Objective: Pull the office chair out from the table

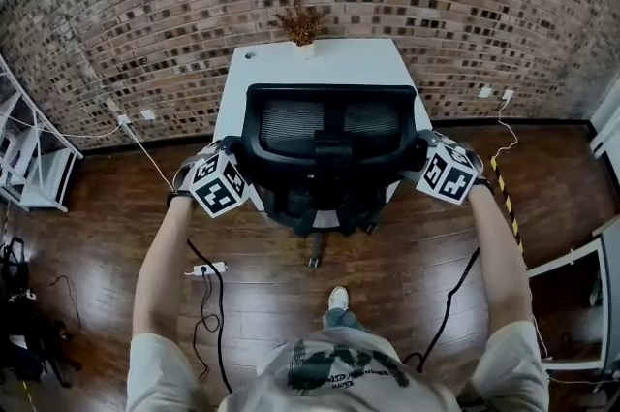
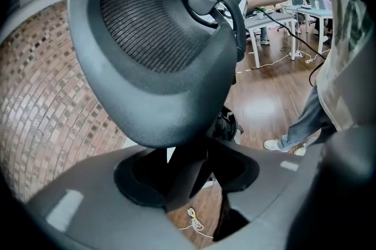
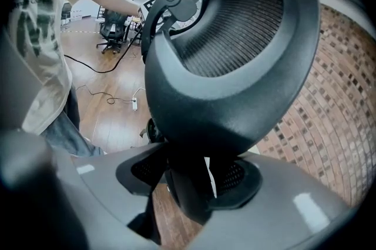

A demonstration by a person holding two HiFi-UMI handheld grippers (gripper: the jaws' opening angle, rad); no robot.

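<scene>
A black mesh-backed office chair (image 1: pixel 329 134) stands in front of the white table (image 1: pixel 329 61), its seat partly under the table's near edge. My left gripper (image 1: pixel 240 158) is shut on the left edge of the backrest, and my right gripper (image 1: pixel 419 156) is shut on the right edge. In the left gripper view the backrest (image 2: pixel 158 49) fills the frame, and its rim sits between the jaws of the left gripper (image 2: pixel 185 175). The right gripper view shows the same from the other side: the backrest (image 3: pixel 235 55) with its rim in the right gripper (image 3: pixel 188 178).
A dried plant (image 1: pixel 302 22) stands at the table's far edge against the brick wall (image 1: pixel 145 3). A power strip (image 1: pixel 208 269) and cables lie on the wooden floor at left. A white shelf (image 1: pixel 29 158) is far left, another white desk (image 1: pixel 591 284) at right. My shoe (image 1: pixel 336 299) is behind the chair.
</scene>
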